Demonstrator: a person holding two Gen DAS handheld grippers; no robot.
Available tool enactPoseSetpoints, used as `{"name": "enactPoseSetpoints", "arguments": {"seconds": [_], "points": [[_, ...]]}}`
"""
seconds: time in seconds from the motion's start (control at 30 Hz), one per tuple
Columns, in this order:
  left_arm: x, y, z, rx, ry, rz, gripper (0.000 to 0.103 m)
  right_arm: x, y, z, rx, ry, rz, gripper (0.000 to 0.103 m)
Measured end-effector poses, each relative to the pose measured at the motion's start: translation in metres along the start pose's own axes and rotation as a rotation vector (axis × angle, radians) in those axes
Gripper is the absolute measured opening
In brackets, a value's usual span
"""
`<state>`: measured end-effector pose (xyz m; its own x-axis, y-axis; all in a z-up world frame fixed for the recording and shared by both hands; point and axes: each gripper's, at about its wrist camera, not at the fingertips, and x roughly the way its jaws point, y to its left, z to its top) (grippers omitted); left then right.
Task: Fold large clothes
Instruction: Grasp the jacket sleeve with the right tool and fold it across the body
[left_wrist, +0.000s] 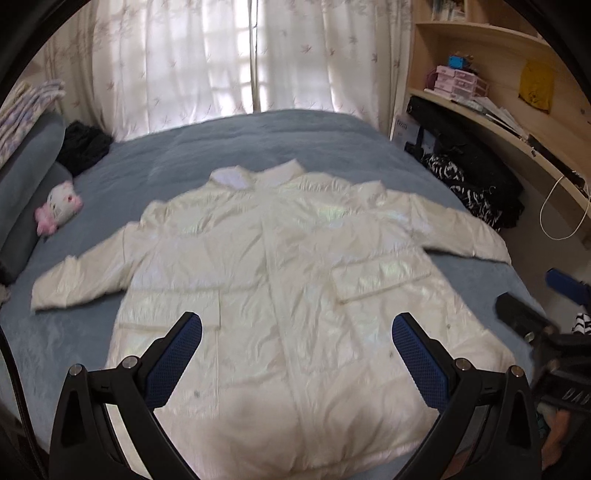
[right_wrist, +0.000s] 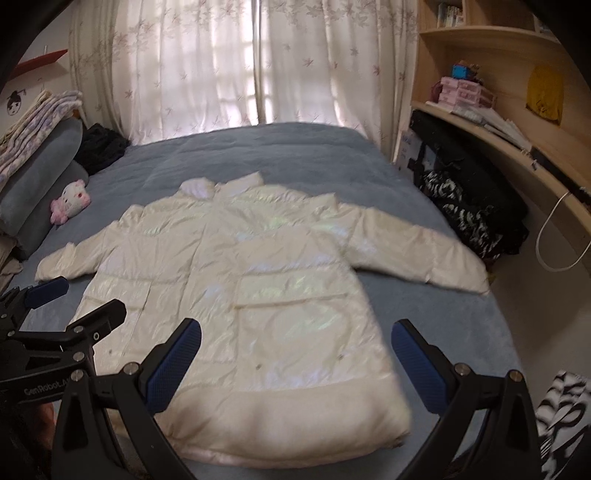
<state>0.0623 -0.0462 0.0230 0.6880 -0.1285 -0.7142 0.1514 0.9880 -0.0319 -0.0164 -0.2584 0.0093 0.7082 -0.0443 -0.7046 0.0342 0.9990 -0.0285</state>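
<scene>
Jacket lies flat, front up on bed, sleeves out: no fold made yet. Your left gripper and right gripper both spread wide, empty, above hem. All folding remains.

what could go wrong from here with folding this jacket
1. The white puffer jacket looks glossy and puffy, so it may slip from the open left gripper or right gripper, or spring back open after a fold.
2. Its right sleeve reaches toward the edge of the bed, so it might slide off.
3. The plush toy lies near the other sleeve and could get swept.
</scene>
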Motion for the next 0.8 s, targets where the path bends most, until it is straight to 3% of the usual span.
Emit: {"name": "enactPoseSetpoints", "arguments": {"seconds": [0.17,0.3,0.47,0.63,0.8], "points": [[0.006,-0.014,0.034,0.023,-0.010,-0.013,0.102,-0.008,-0.023,0.035,-0.012,-0.027,-0.055,0.103],[0.006,-0.032,0.059,0.045,-0.057,0.000,0.102,-0.010,-0.058,0.066,0.044,-0.032,-0.056,0.103],[0.019,-0.059,0.096,0.061,-0.086,-0.043,0.102,0.004,-0.102,0.091,0.128,-0.017,-0.062,0.103],[0.054,-0.094,0.130,0.110,-0.122,-0.039,0.102,0.062,-0.168,0.108,0.275,0.088,-0.075,0.103],[0.119,-0.128,0.153,0.074,-0.129,-0.067,0.102,0.147,-0.248,0.099,0.504,0.243,-0.073,0.102]]}}
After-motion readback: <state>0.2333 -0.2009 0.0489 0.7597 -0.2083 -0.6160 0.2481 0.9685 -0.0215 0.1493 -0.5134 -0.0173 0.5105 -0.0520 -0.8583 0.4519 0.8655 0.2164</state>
